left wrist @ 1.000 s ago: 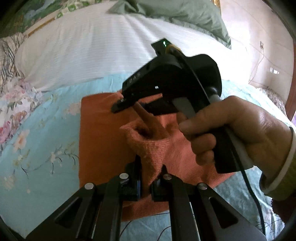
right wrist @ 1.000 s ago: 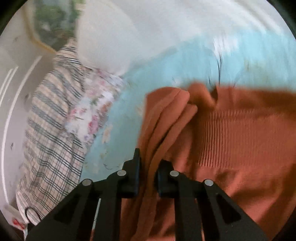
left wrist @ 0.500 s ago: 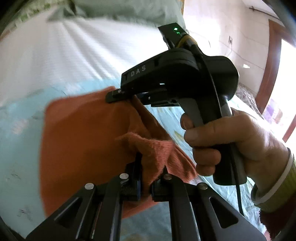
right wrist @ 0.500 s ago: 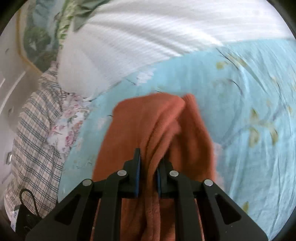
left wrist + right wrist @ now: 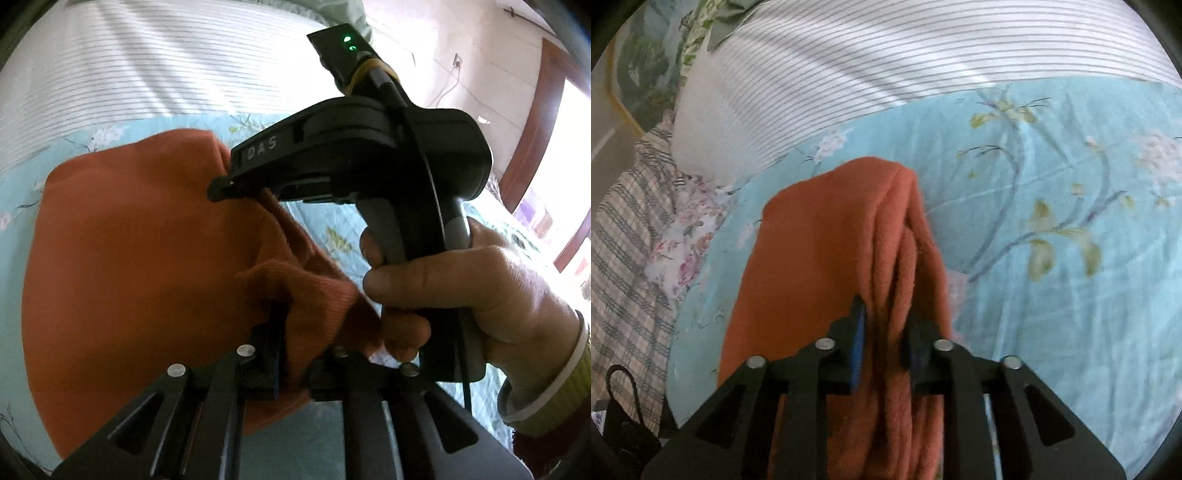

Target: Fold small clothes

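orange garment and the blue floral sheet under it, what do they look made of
Orange garment: looks like soft knit, maybe wool or acrylic; matte, fuzzy surface, ribbed cuff, thick soft folds. Blue floral sheet: thin smooth woven fabric, probably cotton or a blend; printed pattern, fine creases.

One piece of lettering can be read: the raised capitals "DAS" [image 5: 262, 147] are moulded into the black housing of the right gripper [image 5: 221, 188], as seen in the left wrist view. The letters are set on the side of the body, a little behind the fingers and above them. No other text, number, brand or sign can be made out in the left wrist view, and none at all is found in the right wrist view.
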A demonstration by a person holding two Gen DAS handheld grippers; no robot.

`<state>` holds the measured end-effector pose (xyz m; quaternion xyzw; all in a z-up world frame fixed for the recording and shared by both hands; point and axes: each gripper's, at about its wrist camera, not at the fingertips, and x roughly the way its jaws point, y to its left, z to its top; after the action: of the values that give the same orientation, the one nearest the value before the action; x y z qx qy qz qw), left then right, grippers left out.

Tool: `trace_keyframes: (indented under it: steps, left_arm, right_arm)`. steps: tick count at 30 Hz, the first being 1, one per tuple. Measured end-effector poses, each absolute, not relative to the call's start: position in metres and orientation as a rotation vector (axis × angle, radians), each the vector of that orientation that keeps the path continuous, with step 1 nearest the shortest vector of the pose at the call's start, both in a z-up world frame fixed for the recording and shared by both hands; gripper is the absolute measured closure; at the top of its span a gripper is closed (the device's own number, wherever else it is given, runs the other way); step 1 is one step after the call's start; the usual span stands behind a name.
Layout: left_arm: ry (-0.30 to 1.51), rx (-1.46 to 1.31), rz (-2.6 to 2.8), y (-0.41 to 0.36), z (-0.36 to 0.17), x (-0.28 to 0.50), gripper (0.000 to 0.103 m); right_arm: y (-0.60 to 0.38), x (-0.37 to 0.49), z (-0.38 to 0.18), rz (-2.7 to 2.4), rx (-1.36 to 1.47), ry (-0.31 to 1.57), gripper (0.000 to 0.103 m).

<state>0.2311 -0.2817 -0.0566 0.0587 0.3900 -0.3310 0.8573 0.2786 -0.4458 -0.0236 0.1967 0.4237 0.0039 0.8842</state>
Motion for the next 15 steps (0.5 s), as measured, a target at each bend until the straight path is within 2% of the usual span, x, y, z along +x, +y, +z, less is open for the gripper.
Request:
trace_keyframes:
  steps: [3,5,6,7,8,9,11,15]
  left_arm:
    - [0.841,0.097,-0.720,-0.269,-0.051,0.229,0.077]
    - [0.839,0.069,-0.726,-0.250,-0.044,0.223,0.064]
    - [0.840,0.059,-0.719,-0.240,-0.041,0.222,0.057]
    - [0.841,0.046,-0.710,-0.231,-0.037,0.221,0.044]
    - [0.837,0.024,-0.700,-0.219,-0.033,0.219,0.038]
    - [0.834,0.001,-0.685,-0.206,-0.028,0.218,0.037]
    - [0.849,-0.047,-0.656,-0.179,-0.024,0.225,0.026]
    - [0.882,-0.145,-0.580,-0.132,-0.027,0.250,0.021]
  right_arm:
    - [-0.445,0.264,-0.012,-0.052,0.381,0.872,0.066]
    - [-0.445,0.255,-0.007,-0.073,0.380,0.863,0.051]
    - [-0.445,0.251,-0.005,-0.073,0.389,0.856,0.038]
    - [-0.445,0.245,-0.002,-0.059,0.408,0.841,0.030]
    - [-0.446,0.241,-0.001,-0.044,0.422,0.833,0.029]
    - [-0.445,0.238,0.000,-0.024,0.438,0.833,0.029]
    - [-0.445,0.235,-0.004,0.004,0.468,0.846,0.029]
    - [-0.446,0.238,-0.017,0.020,0.518,0.877,0.029]
